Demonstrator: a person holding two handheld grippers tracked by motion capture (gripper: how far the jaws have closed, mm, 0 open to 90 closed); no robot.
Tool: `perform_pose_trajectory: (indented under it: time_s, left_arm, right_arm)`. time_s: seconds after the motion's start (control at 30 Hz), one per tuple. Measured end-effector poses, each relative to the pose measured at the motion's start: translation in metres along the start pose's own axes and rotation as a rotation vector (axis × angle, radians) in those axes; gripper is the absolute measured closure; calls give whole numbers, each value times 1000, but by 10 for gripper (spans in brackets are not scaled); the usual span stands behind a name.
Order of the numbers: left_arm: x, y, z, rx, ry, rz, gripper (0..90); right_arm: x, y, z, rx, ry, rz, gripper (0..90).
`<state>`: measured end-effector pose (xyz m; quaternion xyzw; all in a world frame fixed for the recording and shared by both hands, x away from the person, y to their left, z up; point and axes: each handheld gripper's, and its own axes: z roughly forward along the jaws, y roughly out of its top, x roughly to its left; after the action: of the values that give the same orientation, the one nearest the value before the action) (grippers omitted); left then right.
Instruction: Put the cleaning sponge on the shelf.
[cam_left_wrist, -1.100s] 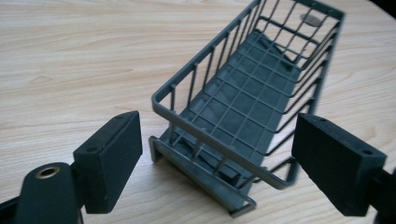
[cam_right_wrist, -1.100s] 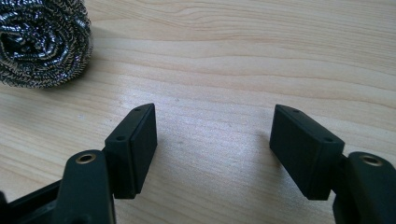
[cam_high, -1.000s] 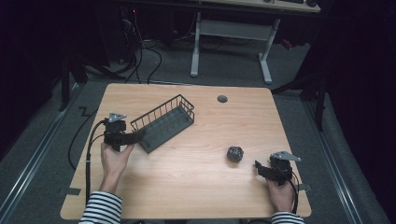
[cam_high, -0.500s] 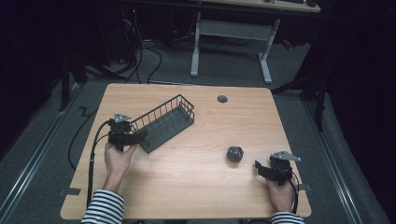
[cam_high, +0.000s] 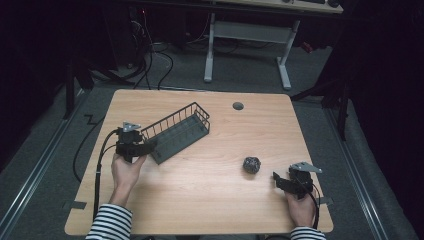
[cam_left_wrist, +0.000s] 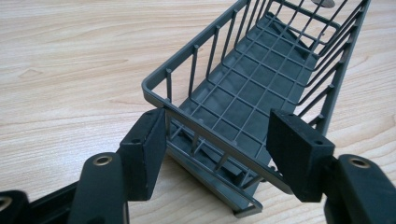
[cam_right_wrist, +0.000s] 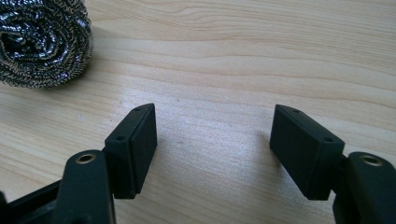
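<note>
High view: a person in striped sleeves stands at the near edge of a wooden tabletop (cam_high: 210, 200), a gripper in each hand. The left gripper (cam_high: 146, 148) sits at the near, short end of a dark grey wire basket (cam_high: 177, 131), which lies slantwise on the left half of the tabletop, its far end pointing up and to the right. In the left gripper view the jaws have just been closing, and the basket's end wall stands between them: the left pad looks to be touching the corner of the rim, and the right pad sits against the wires on the other side, so the gripper seems to be pinching the basket's short end, though I cannot be sure how firmly. The basket (cam_left_wrist: 261, 88) itself is empty, its grid floor showing through.

Over on the right, the right gripper (cam_high: 277, 181) rests low near the front right corner, jaws spread with only bare wood between them. A steel wool scrubber (cam_high: 251, 164) lies just beyond and to the left of it, apart from the pads; in the right gripper view the scrubber (cam_right_wrist: 42, 42) sits at the top left corner.

A round grommet (cam_high: 238, 106) is set in the tabletop near its far edge.
</note>
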<state>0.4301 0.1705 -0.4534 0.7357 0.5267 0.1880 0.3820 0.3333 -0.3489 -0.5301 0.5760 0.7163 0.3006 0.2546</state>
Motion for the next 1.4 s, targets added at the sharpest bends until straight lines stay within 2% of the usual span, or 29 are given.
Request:
perform_pose_trajectory:
  time_s: [0.4,0.87,1.4]
  left_arm:
    - [-6,-1,0,-2,-29,8,402]
    - [-21,-1,2,9,-80,37,411]
    - [-34,-1,1,18,-115,60,417]
  right_arm:
    - [0,0,0,-1,0,-3,322]
    - [0,0,0,-2,2,-5,322]
    - [0,0,0,-1,2,-4,322]
